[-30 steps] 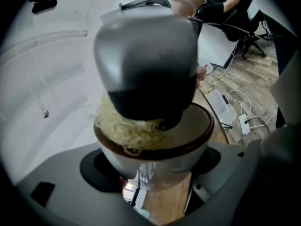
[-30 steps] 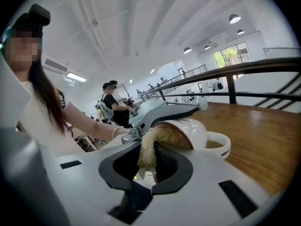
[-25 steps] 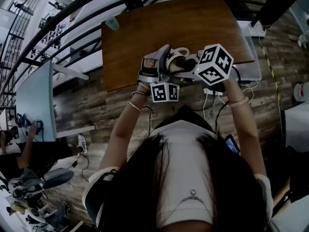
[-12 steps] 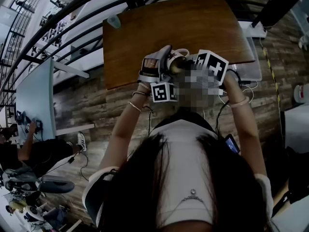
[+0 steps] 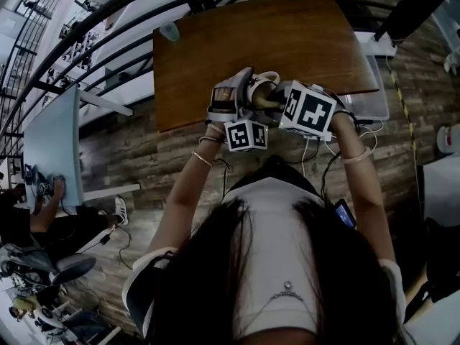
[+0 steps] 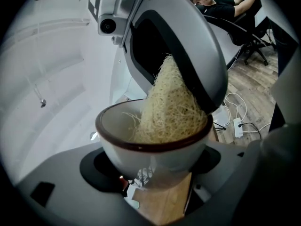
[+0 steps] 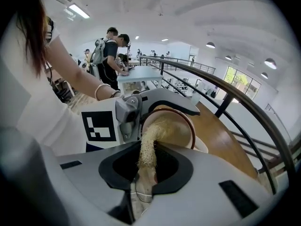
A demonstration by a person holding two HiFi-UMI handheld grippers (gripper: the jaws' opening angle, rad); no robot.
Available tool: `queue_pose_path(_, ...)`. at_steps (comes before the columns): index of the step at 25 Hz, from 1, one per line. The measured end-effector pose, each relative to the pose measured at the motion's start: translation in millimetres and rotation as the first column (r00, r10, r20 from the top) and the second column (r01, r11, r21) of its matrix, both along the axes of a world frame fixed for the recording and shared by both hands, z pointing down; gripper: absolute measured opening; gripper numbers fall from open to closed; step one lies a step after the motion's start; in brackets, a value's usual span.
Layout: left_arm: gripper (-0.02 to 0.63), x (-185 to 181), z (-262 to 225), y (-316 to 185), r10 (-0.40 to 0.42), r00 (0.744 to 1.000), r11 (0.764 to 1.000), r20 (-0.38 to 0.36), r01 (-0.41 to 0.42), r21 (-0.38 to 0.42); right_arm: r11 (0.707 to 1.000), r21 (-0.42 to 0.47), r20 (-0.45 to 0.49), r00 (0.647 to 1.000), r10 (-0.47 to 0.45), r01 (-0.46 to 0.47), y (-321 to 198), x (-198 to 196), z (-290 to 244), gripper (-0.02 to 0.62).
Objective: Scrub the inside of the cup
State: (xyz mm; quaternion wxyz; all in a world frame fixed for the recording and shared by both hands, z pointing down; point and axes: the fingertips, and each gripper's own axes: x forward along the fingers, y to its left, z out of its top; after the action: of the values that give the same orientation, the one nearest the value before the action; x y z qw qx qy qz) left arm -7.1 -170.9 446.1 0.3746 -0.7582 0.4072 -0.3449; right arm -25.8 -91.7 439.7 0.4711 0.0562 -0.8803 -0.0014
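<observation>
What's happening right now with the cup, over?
Left gripper shut on cup. Right gripper shut on scrubber, its fibres inside the cup. Nothing in the way.

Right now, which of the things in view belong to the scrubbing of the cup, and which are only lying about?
In the job: cup, clamped in the left gripper; fibre scrubber, held by the right gripper, its end inside the cup.

Lying about: wooden table; small pale container at its far corner; power strip on the floor.
</observation>
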Motion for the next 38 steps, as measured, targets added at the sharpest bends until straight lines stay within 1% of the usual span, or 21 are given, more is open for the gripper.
queue_pose_path(4,0.407,-1.7,2.4,-4.8,-0.003,1.000,1.000,-0.022,0.003,0.003,0.999,0.019,0.035,0.999,0.027,-0.028,-3.3,-0.5,-3.6,0.074)
queue_pose_path(7,0.407,-6.5,-0.1,-6.6,-0.044,0.997,0.998,-0.058,0.041,-0.046,0.998,0.034,0.066,0.996,0.053,-0.055,-7.4,-1.2,-5.8,0.074)
queue_pose_path(13,0.407,-10.9,-0.6,-13.1,-0.079,0.991,0.994,-0.104,0.071,-0.078,0.992,0.053,0.120,0.987,0.104,-0.110,-13.9,-2.9,-10.7,0.074)
queue_pose_path(21,0.407,-15.8,0.1,-26.1,-0.147,0.971,0.980,-0.189,0.117,-0.158,0.981,0.087,0.198,0.968,0.156,-0.176,-29.4,-1.0,-18.4,0.074)
queue_pose_path(24,0.407,-20.9,-0.7,-28.7,-0.177,0.959,0.973,-0.221,0.137,-0.184,0.975,0.094,0.232,0.957,0.176,-0.202,-32.8,-3.5,-22.0,0.074)
queue_pose_path(28,0.407,-27.6,-1.8,-33.7,-0.225,0.937,0.959,-0.268,0.163,-0.232,0.967,0.105,0.272,0.942,0.196,-0.231,-39.9,-4.9,-27.8,0.074)
queue_pose_path(33,0.407,-32.7,-1.8,-41.1,-0.269,0.912,0.944,-0.309,0.185,-0.274,0.956,0.103,0.334,0.915,0.225,-0.273,-49.4,-6.5,-32.6,0.074)
queue_pose_path(35,0.407,-35.4,-1.4,-42.0,-0.287,0.900,0.936,-0.327,0.192,-0.294,0.951,0.097,0.360,0.901,0.242,-0.294,-51.6,-8.1,-33.9,0.074)
queue_pose_path(38,0.407,-39.9,1.2,-44.1,-0.326,0.874,0.921,-0.362,0.206,-0.331,0.939,0.076,0.406,0.871,0.277,-0.334,-55.9,-10.0,-36.4,0.074)
